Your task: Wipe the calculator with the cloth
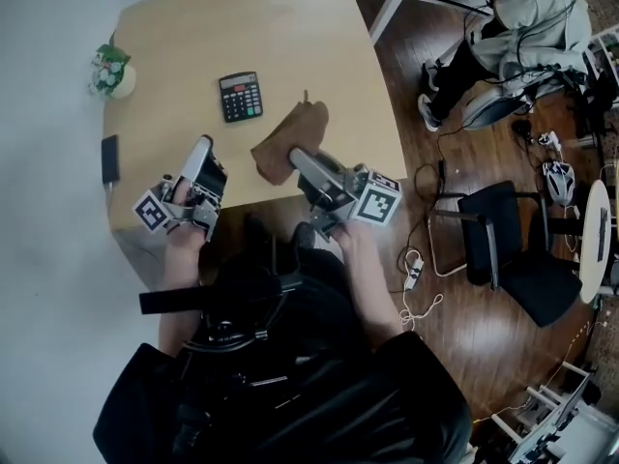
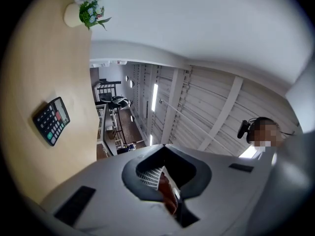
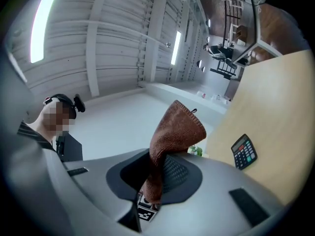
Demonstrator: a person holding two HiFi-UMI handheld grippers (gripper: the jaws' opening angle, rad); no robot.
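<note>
Bright, even indoor light fell on the table (image 1: 251, 17) — shadows on it were faint and soft, and the calculator (image 1: 240, 96) on it showed crisp. Ceiling strip lights (image 3: 42, 26) above the table glared white; both gripper views bowed at their black-cornered edges.

Your head view looks steeply down on the tabletop (image 1: 242, 17), left gripper view and right gripper view tilt upward from its near edge, all share the calculator (image 1: 241, 96).

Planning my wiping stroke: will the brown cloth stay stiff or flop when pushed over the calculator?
Probably floppy: the cloth folds and curls where the right gripper pinches it. Its nubby weave looks grippy, but it may bunch.
</note>
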